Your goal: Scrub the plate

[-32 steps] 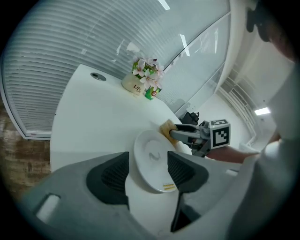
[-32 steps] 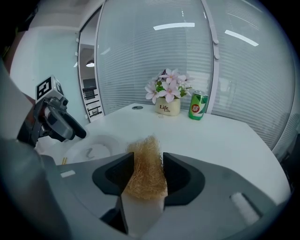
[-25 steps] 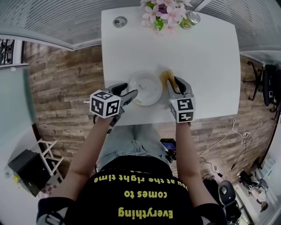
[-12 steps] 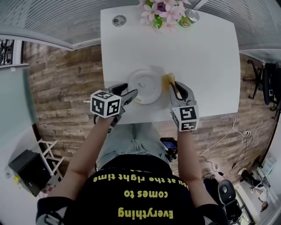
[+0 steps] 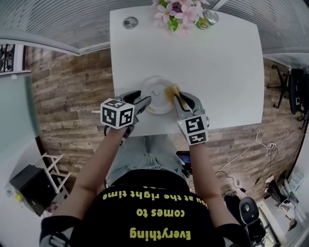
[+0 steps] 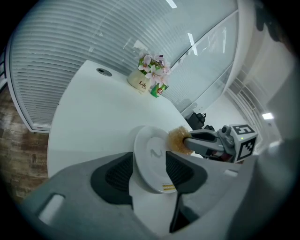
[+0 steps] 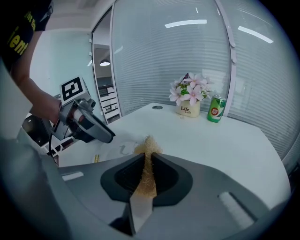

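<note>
A white plate (image 5: 155, 87) lies near the front edge of the white table (image 5: 222, 72). My left gripper (image 5: 145, 102) has the plate's (image 6: 152, 157) near-left rim between its jaws. The jaws are closing, and both pads touch the rim. My right gripper (image 5: 176, 95) is shut on a golden-brown scrubber (image 5: 170, 89), a thin wad squeezed between the pads (image 7: 146, 164). The scrubber (image 6: 178, 139) rests against the plate's right rim. In the right gripper view, the plate (image 7: 117, 149) shows just past the scrubber (image 7: 148, 146), with the left gripper (image 7: 108, 137) beyond it.
A pot of pink flowers (image 5: 181, 14) and a green can (image 5: 208, 19) stand at the table's far edge. A round cable port (image 5: 130, 22) sits at the far left corner. The person's legs are under the near edge, with wooden floor on both sides.
My right gripper has moved left with the scrubber, from beside the plate onto its right rim. The left gripper and the plate have barely moved.
</note>
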The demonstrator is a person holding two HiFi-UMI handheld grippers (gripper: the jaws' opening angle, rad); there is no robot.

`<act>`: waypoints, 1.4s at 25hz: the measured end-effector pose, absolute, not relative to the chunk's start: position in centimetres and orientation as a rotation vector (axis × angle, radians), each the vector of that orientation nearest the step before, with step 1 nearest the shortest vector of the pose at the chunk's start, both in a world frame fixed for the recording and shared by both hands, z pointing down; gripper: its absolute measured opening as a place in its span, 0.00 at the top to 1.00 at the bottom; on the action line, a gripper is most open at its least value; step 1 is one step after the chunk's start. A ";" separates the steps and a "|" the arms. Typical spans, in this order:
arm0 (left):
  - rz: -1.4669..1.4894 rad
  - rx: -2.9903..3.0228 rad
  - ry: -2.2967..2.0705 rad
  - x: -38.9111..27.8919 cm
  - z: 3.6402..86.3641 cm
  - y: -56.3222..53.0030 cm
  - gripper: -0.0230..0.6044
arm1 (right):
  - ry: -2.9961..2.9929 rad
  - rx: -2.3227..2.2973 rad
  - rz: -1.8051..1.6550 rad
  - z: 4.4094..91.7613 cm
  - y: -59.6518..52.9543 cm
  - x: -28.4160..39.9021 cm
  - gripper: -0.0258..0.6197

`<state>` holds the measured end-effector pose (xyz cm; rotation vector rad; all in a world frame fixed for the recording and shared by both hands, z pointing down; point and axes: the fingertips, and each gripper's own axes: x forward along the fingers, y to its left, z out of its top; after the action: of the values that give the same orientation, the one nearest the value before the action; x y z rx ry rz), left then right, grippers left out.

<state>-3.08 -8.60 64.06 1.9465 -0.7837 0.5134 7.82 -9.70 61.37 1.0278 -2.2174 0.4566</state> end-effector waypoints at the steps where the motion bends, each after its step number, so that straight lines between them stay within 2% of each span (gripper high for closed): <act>1: 0.514 1.947 -0.786 -3.0 64.1 -8.7 0.60 | -2.211 1.018 0.450 61.6 -9.7 7.7 0.89; 35: 0.533 1.936 -0.692 -1.0 64.2 -9.2 0.65 | -2.182 1.025 0.476 63.6 -10.4 8.5 0.89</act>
<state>-1.04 -9.19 64.18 1.9356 -0.6924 0.5330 8.54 -10.45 63.62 1.0246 -2.1820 0.4762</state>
